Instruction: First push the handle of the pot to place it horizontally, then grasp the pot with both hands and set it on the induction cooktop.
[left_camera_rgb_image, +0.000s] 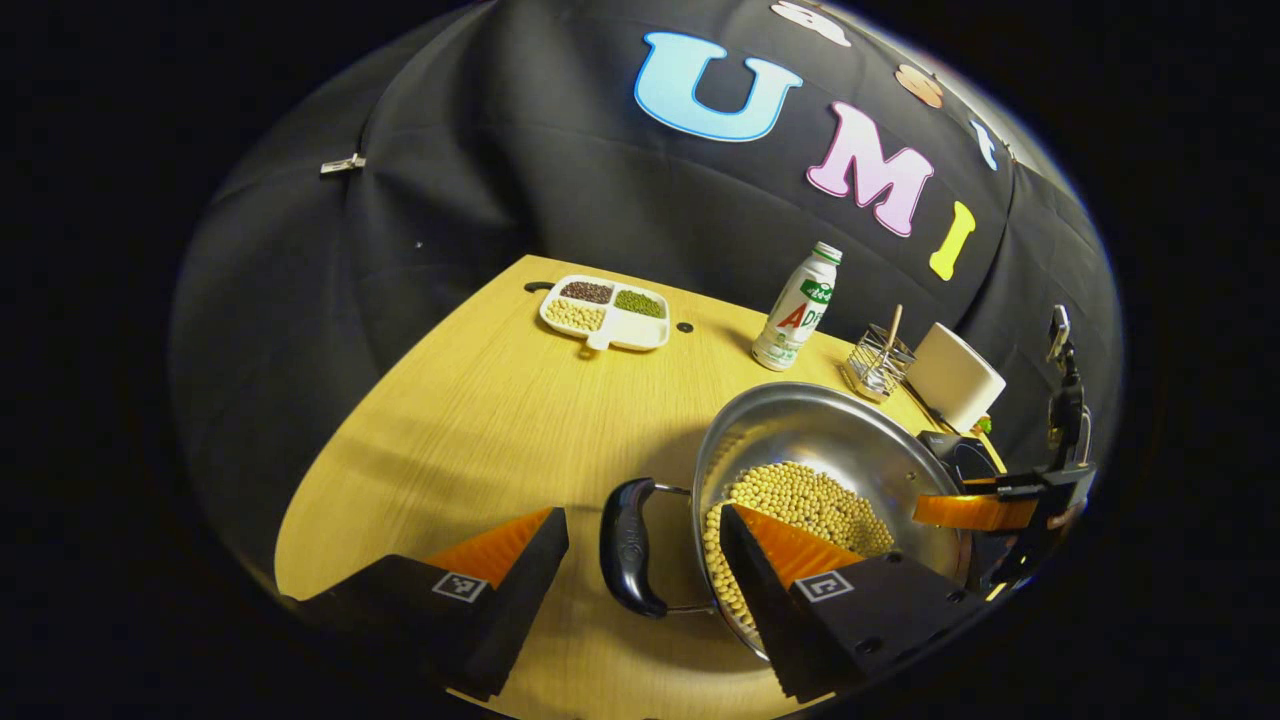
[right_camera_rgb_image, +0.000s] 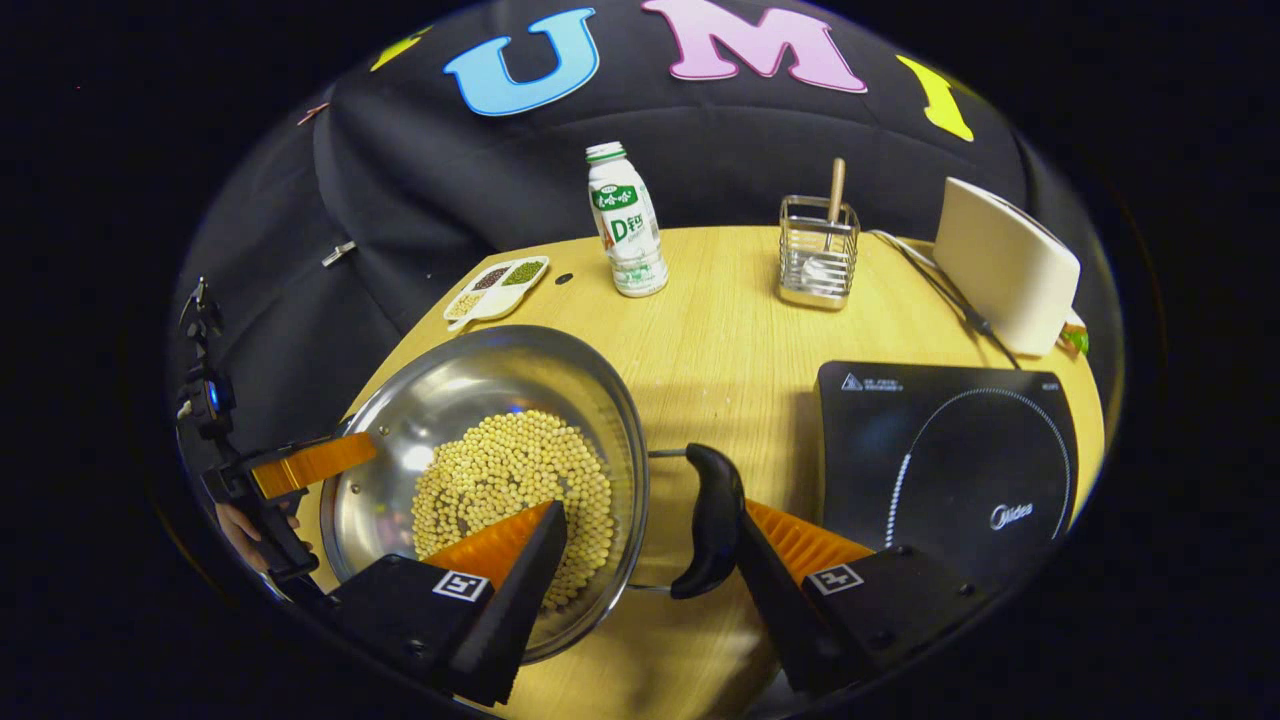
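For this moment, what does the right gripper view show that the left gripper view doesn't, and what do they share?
Right gripper view alone: the whole induction cooktop top, and the pot's right-side handle between the right hand-held gripper fingers. Left gripper view alone: the opposite handle between the left hand-held gripper fingers. Shared: pot of beans, bottle, divided tray, wire holder.

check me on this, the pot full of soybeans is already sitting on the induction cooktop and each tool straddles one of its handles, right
Not quite. In the right gripper view the pot sits on the wooden table, beside the induction cooktop, not on it. The rest holds: soybeans lie inside, and the left tool and right tool each straddle a handle.
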